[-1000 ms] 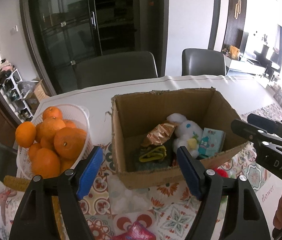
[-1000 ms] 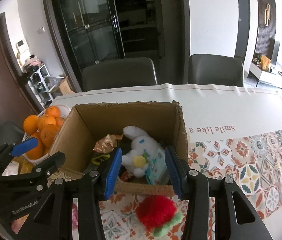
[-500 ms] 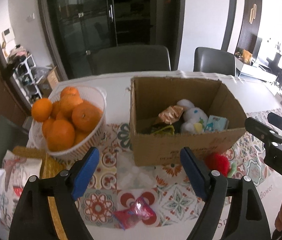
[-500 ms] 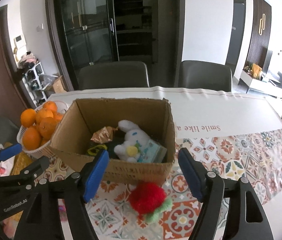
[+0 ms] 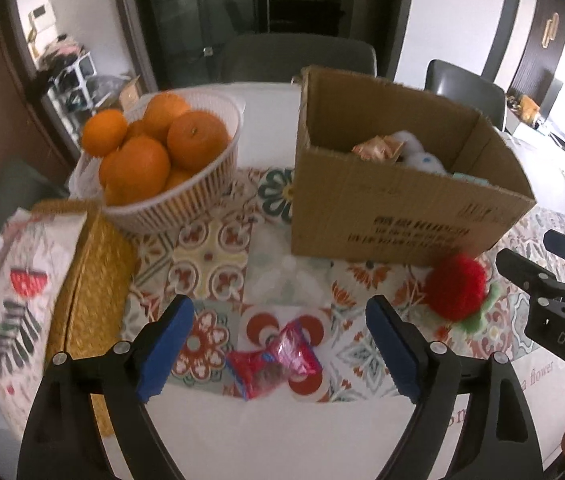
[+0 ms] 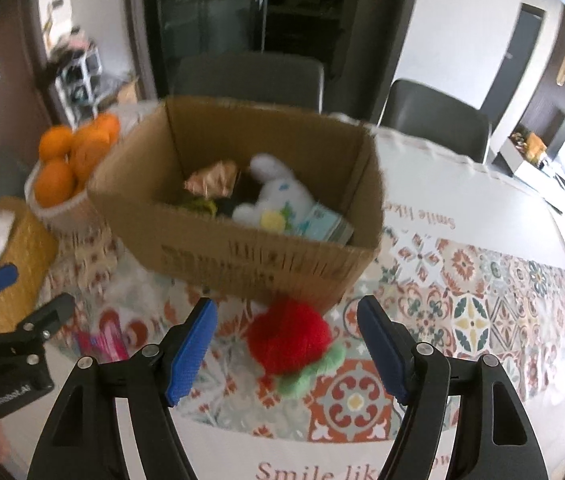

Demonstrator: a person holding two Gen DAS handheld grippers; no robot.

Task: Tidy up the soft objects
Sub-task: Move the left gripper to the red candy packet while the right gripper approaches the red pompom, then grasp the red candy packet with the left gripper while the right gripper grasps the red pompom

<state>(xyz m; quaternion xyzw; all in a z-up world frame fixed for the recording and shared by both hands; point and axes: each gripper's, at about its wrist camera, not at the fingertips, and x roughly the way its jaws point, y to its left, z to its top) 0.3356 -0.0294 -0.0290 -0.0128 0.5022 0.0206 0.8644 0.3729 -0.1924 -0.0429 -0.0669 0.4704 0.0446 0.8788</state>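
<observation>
A cardboard box (image 5: 402,216) (image 6: 242,256) stands on the patterned tablecloth; it holds a white plush (image 6: 282,196), a shiny gold wrapper (image 6: 212,178) and a teal packet (image 6: 324,226). In front of it lies a red fuzzy plush with a green frill (image 6: 290,338) (image 5: 456,292). A pink-red crinkly packet (image 5: 272,362) (image 6: 104,342) lies near the table's front edge. My left gripper (image 5: 280,348) hovers over that packet, its jaws still opening and not touching it. My right gripper (image 6: 286,346) stands open above the red plush, which sits between the blue pads, apart from them.
A white basket (image 5: 186,200) of oranges (image 5: 196,140) stands left of the box. A yellow woven mat (image 5: 86,280) and a printed paper bag (image 5: 14,292) lie at the far left. A clear plastic wrap (image 5: 282,280) lies before the box. Dark chairs (image 5: 298,56) stand behind the table.
Both grippers drew back from the box and dropped toward the tablecloth. The right jaws opened wide, the left jaws widened. The red plush and the pink packet now lie under them.
</observation>
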